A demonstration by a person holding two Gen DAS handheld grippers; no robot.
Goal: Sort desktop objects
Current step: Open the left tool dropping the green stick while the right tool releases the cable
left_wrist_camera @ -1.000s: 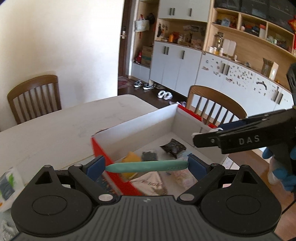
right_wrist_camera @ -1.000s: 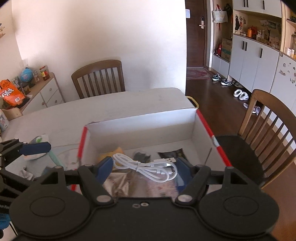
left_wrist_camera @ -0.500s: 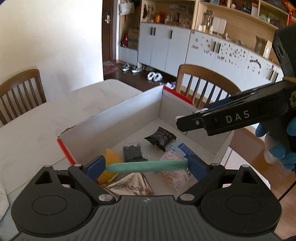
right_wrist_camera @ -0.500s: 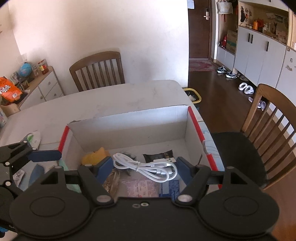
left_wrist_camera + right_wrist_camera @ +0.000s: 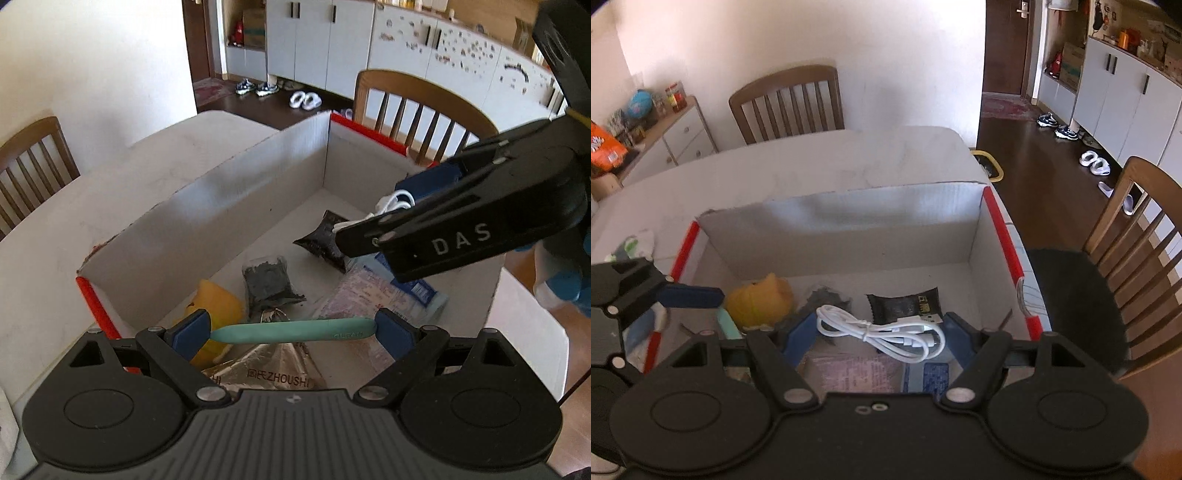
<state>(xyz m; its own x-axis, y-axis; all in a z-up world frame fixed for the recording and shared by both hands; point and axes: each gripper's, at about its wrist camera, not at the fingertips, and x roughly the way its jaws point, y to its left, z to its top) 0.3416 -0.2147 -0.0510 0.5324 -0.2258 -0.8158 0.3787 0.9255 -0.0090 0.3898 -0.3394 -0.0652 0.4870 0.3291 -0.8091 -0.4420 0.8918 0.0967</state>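
A: Left gripper (image 5: 293, 330): jaws clenched on a teal pen (image 5: 291, 329), held crosswise between the blue pads (image 5: 192, 328), over the near end of the cardboard box (image 5: 229, 206).

B: Right gripper (image 5: 877, 330): jaws clamped on a coiled white USB cable (image 5: 882, 328), also above the box. In the left wrist view it enters from 3 o'clock, marked "DAS".

A: Box contents, left wrist view: yellow toy (image 5: 218, 306) at 9 o'clock of the pen; grey packet (image 5: 267, 280) at 12; black sachet (image 5: 325, 240) beyond that toward 1; pink printed packet (image 5: 365, 295) and blue-white packet (image 5: 417, 291) toward 2. Silver foil pouch (image 5: 266, 365) lettered "ZHOUSHI" lies under the pen at 6.

B: Box sits on a white table (image 5: 812, 166), red tape on its edges. Wooden chair (image 5: 786, 103) at 12 o'clock beyond the table, second chair (image 5: 1137, 236) at 3.

A: Blue-gloved hand (image 5: 565, 288) behind the right gripper, at 3 o'clock.
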